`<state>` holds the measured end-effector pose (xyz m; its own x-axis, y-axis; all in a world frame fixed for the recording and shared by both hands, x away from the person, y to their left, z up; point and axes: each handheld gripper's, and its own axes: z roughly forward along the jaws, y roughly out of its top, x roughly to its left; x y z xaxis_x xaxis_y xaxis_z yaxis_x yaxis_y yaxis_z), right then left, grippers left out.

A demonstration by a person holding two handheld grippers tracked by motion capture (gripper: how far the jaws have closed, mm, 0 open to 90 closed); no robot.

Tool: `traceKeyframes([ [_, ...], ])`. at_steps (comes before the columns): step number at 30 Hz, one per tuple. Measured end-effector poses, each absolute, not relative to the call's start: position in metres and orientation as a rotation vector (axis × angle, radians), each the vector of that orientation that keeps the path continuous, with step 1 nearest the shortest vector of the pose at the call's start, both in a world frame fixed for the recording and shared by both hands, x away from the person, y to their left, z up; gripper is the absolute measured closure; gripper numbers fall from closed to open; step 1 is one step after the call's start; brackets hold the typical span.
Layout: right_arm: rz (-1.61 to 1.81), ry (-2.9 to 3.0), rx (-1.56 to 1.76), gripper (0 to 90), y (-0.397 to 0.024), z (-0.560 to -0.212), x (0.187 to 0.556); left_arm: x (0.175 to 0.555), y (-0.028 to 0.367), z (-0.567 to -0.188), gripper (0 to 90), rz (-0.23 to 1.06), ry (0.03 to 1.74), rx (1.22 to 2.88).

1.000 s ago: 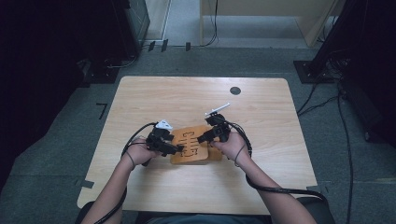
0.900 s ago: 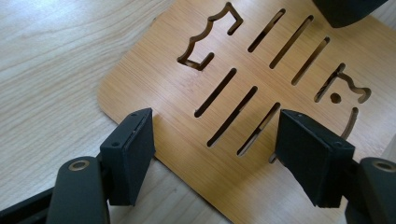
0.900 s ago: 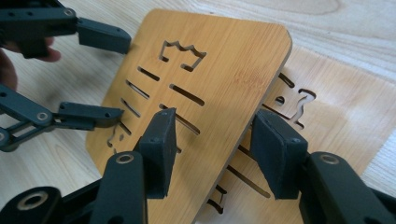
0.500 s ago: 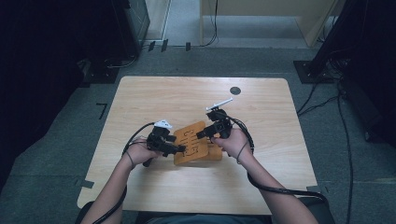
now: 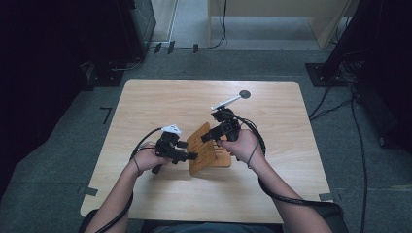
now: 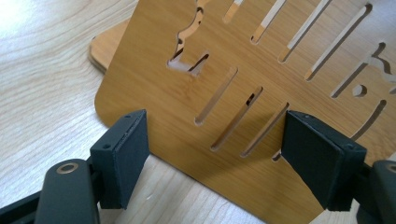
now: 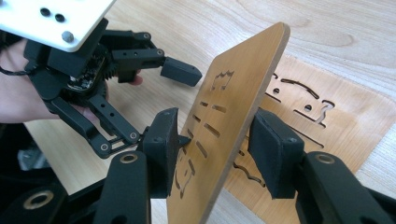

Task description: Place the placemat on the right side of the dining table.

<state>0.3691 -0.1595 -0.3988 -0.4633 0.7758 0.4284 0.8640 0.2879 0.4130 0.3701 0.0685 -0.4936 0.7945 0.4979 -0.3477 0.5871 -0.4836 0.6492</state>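
A slotted wooden panel stands tilted up on edge over a flat wooden base board on the table. My right gripper is shut on the panel's upper part; in the right gripper view its pads sit against both faces of the panel, with the base board lying beyond. My left gripper is at the panel's lower left edge. Its jaws have just been opening, and in the left gripper view this gripper stands wide apart without pressing the panel.
The light wooden table has a small black round mark near its far edge. Cables trail from both grippers over the near part of the table. Dark equipment and grey carpet surround the table.
The panel lay flat on the base board; my right gripper has risen and tipped it up on edge. The left jaws have spread apart off the panel.
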Motion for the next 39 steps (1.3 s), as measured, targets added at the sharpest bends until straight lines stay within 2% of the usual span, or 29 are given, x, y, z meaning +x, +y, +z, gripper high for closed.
traceKeyframes([
  [12, -0.909, -2.393, -1.455, 54.8, -0.148, -0.387, 0.363, 0.369, 0.067, -0.491, 20.6, -0.17, 0.766, 2.164],
  [19, -0.787, -2.438, -1.433, 58.0, -0.136, -0.407, 0.363, 0.369, 0.064, -0.492, 20.8, -0.163, 0.767, 2.169],
  [20, -0.768, -2.446, -1.441, 62.3, -0.135, -0.411, 0.364, 0.369, 0.063, -0.492, 20.8, -0.163, 0.766, 2.17],
  [24, -0.736, -2.43, -1.456, 68.7, -0.138, -0.416, 0.367, 0.369, 0.063, -0.492, 20.9, -0.155, 0.757, 2.175],
  [26, -0.725, -2.442, -1.452, 79.3, -0.141, -0.419, 0.37, 0.369, 0.063, -0.492, 20.9, -0.148, 0.748, 2.18],
  [39, -0.747, -2.377, -1.432, 87.5, -0.146, -0.414, 0.371, 0.371, 0.079, -0.48, 22.5, -0.068, 0.77, 2.157],
])
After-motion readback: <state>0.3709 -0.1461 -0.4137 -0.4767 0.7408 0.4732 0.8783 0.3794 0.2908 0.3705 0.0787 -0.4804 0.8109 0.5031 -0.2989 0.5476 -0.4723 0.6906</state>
